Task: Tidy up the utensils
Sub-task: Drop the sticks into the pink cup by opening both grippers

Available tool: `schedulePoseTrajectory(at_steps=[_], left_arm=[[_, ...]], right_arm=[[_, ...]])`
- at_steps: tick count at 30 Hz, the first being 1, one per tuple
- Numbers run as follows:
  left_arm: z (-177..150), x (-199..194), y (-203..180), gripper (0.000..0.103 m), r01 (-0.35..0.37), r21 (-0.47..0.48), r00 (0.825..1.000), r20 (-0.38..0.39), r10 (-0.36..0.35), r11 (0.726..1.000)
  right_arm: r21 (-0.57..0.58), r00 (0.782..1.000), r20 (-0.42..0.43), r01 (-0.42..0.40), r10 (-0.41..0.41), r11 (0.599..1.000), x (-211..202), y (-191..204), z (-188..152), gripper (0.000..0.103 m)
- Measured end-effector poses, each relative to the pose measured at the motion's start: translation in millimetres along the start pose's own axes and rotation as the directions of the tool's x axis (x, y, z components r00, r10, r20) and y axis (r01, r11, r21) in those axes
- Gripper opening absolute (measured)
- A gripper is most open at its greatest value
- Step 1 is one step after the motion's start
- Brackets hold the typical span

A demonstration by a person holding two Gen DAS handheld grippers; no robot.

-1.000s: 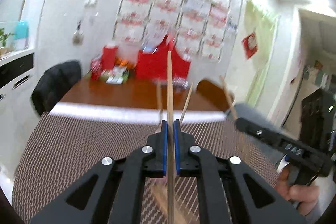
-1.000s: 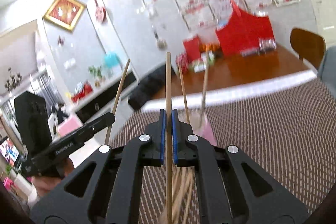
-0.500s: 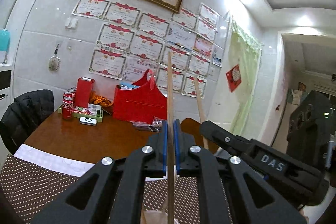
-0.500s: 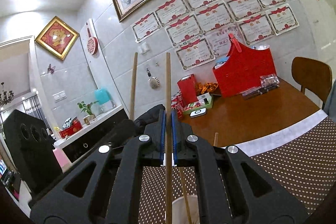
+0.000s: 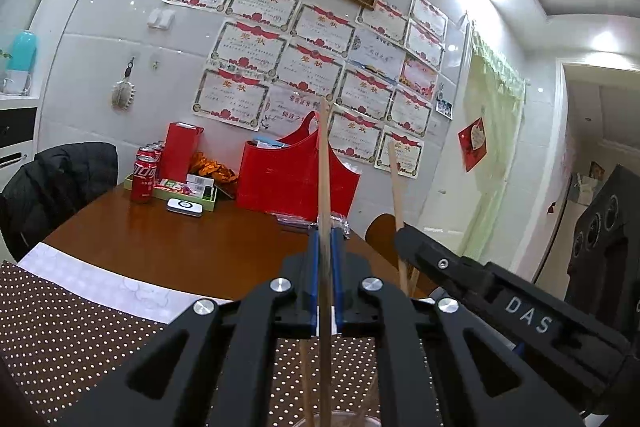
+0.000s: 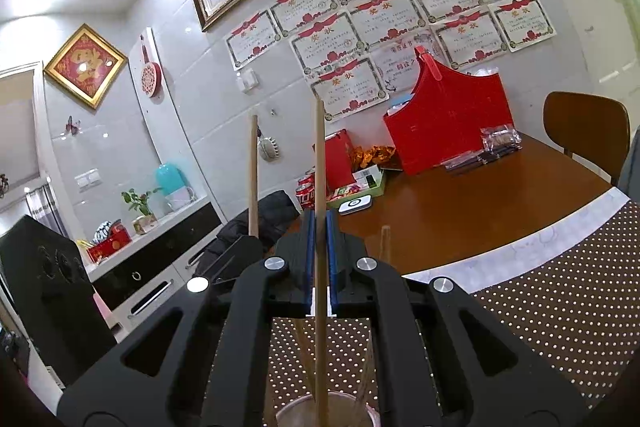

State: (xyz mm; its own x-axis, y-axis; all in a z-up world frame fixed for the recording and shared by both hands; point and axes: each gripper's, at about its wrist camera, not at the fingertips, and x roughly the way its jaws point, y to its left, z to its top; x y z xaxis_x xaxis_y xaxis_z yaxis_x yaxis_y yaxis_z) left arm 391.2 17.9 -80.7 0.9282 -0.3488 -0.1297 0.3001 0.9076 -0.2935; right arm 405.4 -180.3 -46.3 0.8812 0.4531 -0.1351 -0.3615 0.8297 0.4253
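Left gripper [image 5: 325,239]: clamped on a chopstick [image 5: 323,163] — pale wood, slim, upright.
Right gripper [image 6: 319,223]: pinching a second chopstick [image 6: 319,155], same look.
Cup [image 6: 296,407]: on the dotted mat [image 6: 560,287] of the desk [image 6: 480,199], beneath both sticks — others inside.
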Motion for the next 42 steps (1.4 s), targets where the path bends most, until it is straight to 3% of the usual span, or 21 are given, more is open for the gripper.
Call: schedulePoseTrajectory(at_steps=[8,10,11,12,13,15,16,18,26,36,42], left_arm=[[-18,4,1,0.006,-0.009,0.019,0.999,-0.04,0.01,1.0],[-18,0,1,0.007,-0.014,0.024,0.999,-0.047,0.015,1.0],[-17,-3,1,0.011,-0.016,0.032,0.999,-0.046,0.017,0.999],[-16,-8,-1,0.028,-0.024,0.042,0.999,-0.041,0.026,0.999],[-14,-12,-2,0.037,-0.03,0.047,0.999,-0.035,0.032,0.998],[-9,-23,-4,0.057,-0.035,0.052,0.999,-0.019,0.036,0.998],[-6,-27,-5,0.062,-0.036,0.054,0.999,-0.017,0.037,0.998],[1,-38,-8,0.079,-0.051,0.057,0.999,-0.008,0.051,0.997],[18,-69,-26,0.09,-0.168,0.12,0.982,-0.067,0.177,0.979],[24,-121,-49,0.09,-0.277,0.185,0.944,-0.131,0.303,0.943],[21,-150,-56,0.09,-0.308,0.201,0.925,-0.163,0.342,0.93]], right_arm=[[-0.005,0.999,-0.042,0.011,-0.011,1.0,1,-2,-11,0.007],[0.0,0.999,-0.047,0.015,-0.015,1.0,-4,-5,-10,0.011],[0.007,0.999,-0.04,0.018,-0.018,1.0,-10,-6,-10,0.031],[0.016,1.0,-0.026,0.014,-0.013,1.0,-15,-8,-9,0.068],[0.023,1.0,-0.003,0.017,-0.017,1.0,-22,-8,-8,0.081],[0.023,0.999,0.023,0.024,-0.025,0.999,-35,-7,-3,0.085],[0.024,0.999,0.026,0.021,-0.021,0.999,-40,-7,0,0.086],[0.024,0.999,0.035,0.027,-0.028,0.999,-49,-5,5,0.096],[0.013,0.996,0.028,0.09,-0.09,0.996,-88,0,22,0.097],[-0.028,0.985,-0.05,0.165,-0.167,0.986,-138,14,24,0.097],[-0.079,0.973,-0.082,0.208,-0.214,0.975,-166,27,20,0.097]])
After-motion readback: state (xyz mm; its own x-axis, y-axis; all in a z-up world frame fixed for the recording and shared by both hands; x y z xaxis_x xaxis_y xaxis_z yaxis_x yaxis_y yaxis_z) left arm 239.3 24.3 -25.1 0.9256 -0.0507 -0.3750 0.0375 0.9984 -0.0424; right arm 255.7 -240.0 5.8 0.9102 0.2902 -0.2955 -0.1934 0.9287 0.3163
